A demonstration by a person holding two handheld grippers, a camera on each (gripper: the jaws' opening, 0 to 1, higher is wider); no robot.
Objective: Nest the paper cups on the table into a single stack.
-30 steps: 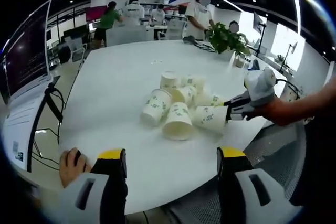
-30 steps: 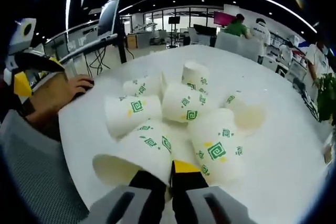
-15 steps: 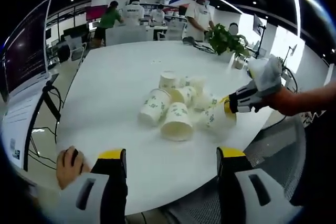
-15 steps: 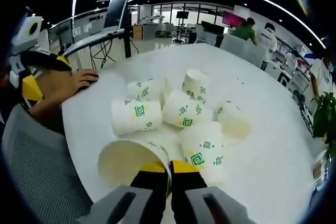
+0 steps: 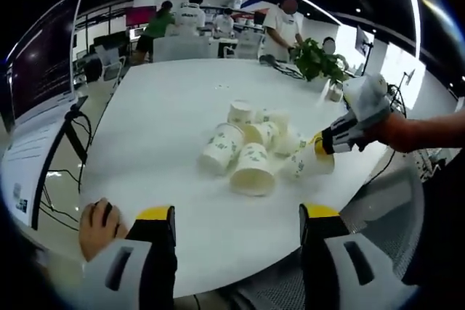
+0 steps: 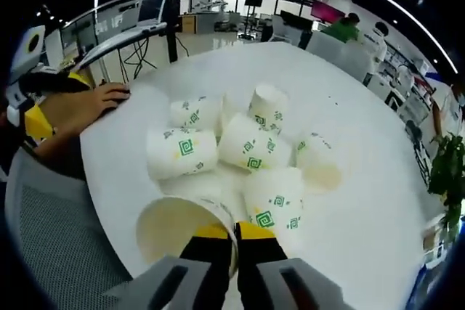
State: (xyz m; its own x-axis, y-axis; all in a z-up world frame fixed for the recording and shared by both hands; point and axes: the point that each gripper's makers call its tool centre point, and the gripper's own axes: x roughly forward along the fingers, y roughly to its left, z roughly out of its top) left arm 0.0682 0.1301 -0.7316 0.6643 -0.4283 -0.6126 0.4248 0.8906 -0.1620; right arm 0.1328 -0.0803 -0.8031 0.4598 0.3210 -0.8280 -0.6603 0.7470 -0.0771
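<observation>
While the right gripper [image 6: 224, 231] clamped one paper cup [image 6: 182, 231] at lower centre, the left gripper [image 5: 236, 215] stood apart, empty. Other cups [image 6: 251, 143] lay loose mid-frame; no stack begun

right gripper [image 5: 317, 143] | lifted its pinched paper cup [image 6: 178, 229] off the table | mouth now at 9 o'clock

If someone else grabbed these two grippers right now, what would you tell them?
Right gripper: shut on the rim of one cup, held off the pile.
Left gripper: open, holding nothing, at the table edge.
Other cups: loose, most lying on their sides in a cluster mid-table.
Done: one cup picked up, none nested.
Left: slide the held cup into another, then stack the rest.
</observation>
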